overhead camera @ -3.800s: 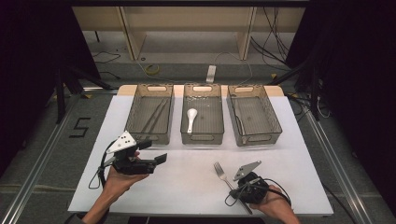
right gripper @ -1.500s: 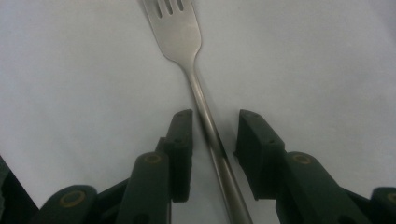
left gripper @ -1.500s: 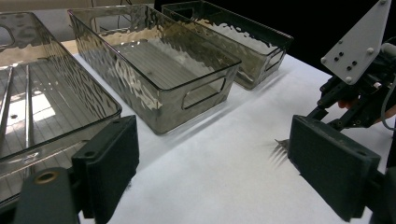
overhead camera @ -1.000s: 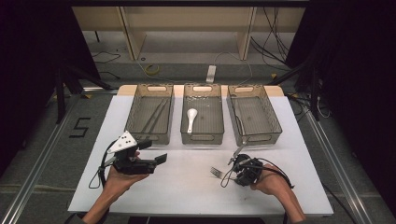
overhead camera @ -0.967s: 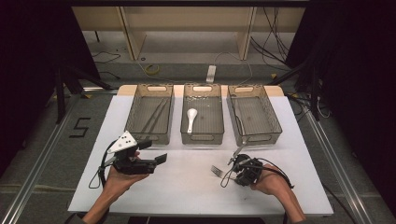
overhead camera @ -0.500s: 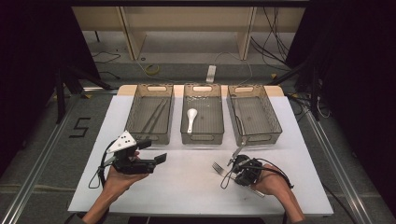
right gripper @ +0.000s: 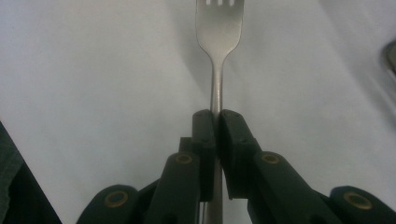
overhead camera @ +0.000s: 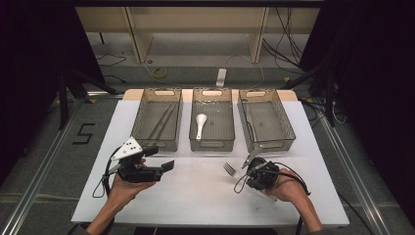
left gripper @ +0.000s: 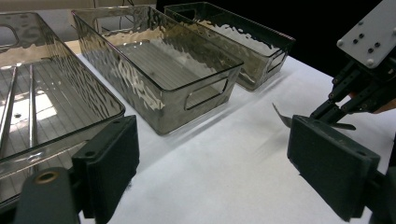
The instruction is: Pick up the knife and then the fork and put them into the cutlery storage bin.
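A metal fork sticks out leftwards from my right gripper, which is shut on its handle at the right front of the white table. In the right gripper view the pads squeeze the handle, and the tines point away over the tabletop. My left gripper stands open at the left front with nothing between its pads. In the left gripper view the fork and the right gripper sit at the right.
Three clear bins stand in a row at the back. The left bin holds two thin rods, the middle bin a white spoon, and the right bin sits just beyond my right gripper.
Since the earliest frame the right gripper has taken the fork off the table and carried it away from the front edge. Over the last second little has moved. The left gripper has kept still.
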A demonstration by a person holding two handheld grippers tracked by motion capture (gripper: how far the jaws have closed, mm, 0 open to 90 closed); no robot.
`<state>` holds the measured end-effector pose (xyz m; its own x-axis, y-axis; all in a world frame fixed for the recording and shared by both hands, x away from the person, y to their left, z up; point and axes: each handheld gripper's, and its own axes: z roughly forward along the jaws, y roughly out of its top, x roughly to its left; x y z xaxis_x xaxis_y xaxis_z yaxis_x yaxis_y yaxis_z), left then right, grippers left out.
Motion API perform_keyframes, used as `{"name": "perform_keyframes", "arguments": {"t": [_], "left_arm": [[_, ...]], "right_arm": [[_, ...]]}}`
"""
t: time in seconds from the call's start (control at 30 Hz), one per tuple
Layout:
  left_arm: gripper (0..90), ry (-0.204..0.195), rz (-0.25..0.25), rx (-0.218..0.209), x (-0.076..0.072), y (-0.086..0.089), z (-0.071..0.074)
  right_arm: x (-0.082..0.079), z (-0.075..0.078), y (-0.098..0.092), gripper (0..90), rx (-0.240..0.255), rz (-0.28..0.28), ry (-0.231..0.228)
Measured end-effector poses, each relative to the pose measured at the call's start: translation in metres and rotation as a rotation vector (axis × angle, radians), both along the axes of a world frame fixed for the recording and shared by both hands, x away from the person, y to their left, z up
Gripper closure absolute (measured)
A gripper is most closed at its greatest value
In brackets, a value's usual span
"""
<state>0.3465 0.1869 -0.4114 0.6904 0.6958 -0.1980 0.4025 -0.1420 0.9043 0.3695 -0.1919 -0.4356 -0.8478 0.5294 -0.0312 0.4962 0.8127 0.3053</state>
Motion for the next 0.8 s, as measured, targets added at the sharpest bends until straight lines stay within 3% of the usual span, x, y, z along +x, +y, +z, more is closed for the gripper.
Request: {"name": "perform_keyframes", "arguments": {"t": [0.37,0.63,0.8], "left_arm": [[16.2,-0.001,-0.001,0.002,0.000,0.000,0.000],[16.2,-0.006,0.006,-0.011,0.000,0.001,0.001],[16.1,-0.008,0.008,-0.011,-0.001,0.001,0.001]], "right_arm": [[0.006,0.006,-0.004,85.2,0.028,-0.031,-0.023],[0.010,0.020,-0.011,85.2,0.074,-0.066,-0.123],[0.019,0.031,-0.017,85.2,0.127,-0.101,-0.149]]}}
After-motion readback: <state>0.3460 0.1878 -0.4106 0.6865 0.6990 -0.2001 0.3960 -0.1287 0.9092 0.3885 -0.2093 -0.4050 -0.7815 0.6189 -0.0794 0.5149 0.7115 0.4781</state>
